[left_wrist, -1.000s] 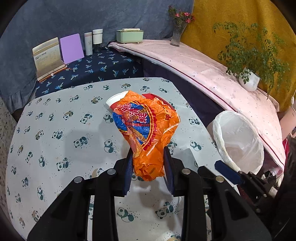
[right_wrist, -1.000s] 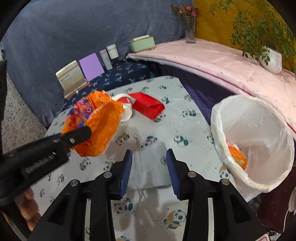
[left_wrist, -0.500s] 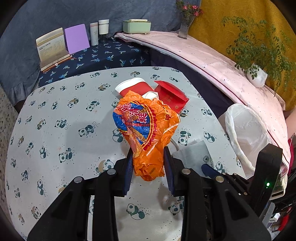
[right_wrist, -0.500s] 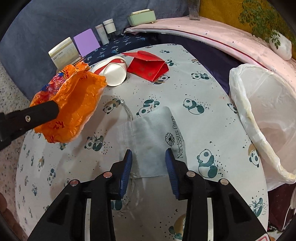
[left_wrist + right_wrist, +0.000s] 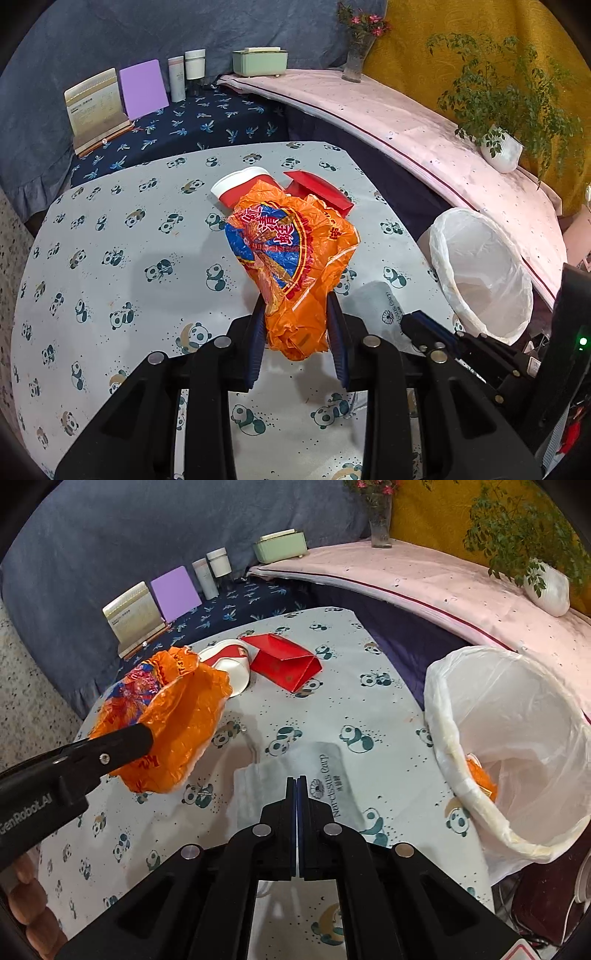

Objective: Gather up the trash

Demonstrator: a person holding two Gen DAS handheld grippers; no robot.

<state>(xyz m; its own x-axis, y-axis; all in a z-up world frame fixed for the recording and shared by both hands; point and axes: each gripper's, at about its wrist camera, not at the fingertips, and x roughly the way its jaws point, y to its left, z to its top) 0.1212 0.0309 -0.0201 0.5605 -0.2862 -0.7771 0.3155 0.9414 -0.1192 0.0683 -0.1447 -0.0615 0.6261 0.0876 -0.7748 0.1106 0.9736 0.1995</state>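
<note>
Panda-print cloth covered the bench (image 5: pixel 388 686), where the right claw (image 5: pixel 296 781) was closing on the grey pouch (image 5: pixel 295 764) at its tips — the lined bin (image 5: pixel 480 686) to its right — while the left claw (image 5: pixel 296 315) gripped the orange bag (image 5: pixel 291 251).

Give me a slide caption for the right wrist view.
Right tool closing on the grey pouch beside the lined bin.

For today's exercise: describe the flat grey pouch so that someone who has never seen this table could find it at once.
Start at the panda-print table and go to the side by the white-lined bin. The grey pouch lies flat there, at the right gripper tips. Unlike the orange bag, red box and cup, it is pale and bears printed lettering.
</note>
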